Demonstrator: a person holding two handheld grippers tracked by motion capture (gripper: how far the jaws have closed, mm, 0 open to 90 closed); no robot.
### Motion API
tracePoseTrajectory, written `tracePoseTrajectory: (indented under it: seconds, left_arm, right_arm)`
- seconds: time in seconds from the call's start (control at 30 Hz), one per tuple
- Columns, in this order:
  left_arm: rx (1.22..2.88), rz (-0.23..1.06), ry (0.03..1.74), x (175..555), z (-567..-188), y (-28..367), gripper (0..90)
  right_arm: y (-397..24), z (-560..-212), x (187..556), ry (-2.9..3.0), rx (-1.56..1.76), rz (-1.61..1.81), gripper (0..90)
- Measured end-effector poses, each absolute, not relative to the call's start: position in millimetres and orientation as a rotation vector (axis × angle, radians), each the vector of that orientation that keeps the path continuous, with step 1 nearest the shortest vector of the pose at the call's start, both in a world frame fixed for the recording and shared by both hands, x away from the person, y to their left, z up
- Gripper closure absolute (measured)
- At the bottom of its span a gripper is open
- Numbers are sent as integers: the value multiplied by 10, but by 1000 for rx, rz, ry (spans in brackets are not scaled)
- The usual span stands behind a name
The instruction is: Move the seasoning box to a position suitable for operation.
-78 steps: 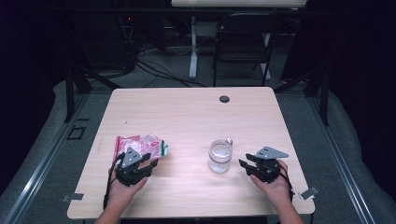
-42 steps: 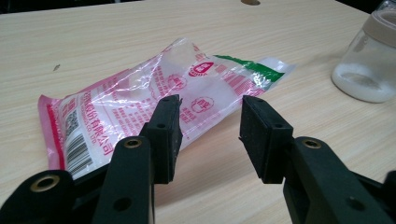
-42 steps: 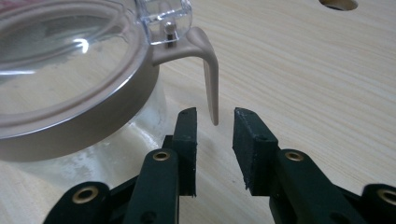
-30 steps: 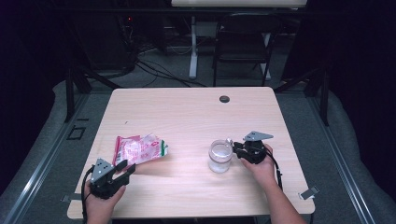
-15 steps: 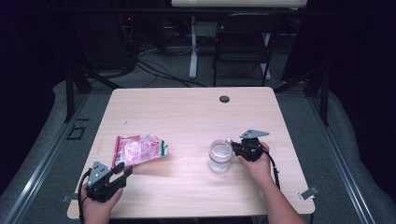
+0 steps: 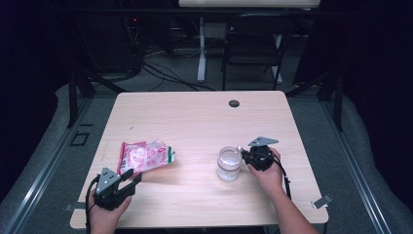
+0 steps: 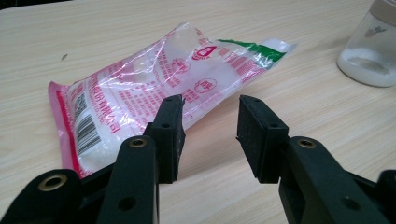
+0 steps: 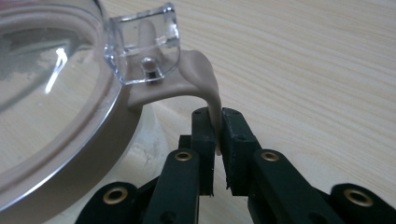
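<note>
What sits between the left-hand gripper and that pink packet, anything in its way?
Nothing visible does. The left gripper has its jaws open, pointed at the packet, with bare table between them. The jar stands off to the side, where the right gripper pinches its lid's tab.

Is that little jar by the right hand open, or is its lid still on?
Lid on. The jar stands upright with its clear lid seated in the tan rim; the right hand-held gripper pinches the lid's tan tab.
</note>
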State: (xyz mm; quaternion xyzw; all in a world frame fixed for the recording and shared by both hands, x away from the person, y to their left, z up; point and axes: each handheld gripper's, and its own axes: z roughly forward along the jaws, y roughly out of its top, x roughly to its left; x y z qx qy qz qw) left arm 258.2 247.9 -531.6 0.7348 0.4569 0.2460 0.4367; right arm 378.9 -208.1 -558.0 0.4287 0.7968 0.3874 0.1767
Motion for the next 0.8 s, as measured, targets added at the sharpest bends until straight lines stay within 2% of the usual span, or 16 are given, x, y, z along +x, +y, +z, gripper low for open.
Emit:
tracePoseTrajectory:
  seconds: [0.37, 0.8]
  left_arm:
    - [1882, 594, 1025, 2706, -5295, 2197, 609]
    - [1943, 546, 886, 2863, -5272, 1809, 610]
  right_arm:
    - [-2041, -5553, 3566, 2218, 1272, 1038, 846]
    - [-1846, -5499, 3094, 2272, 1230, 1034, 835]
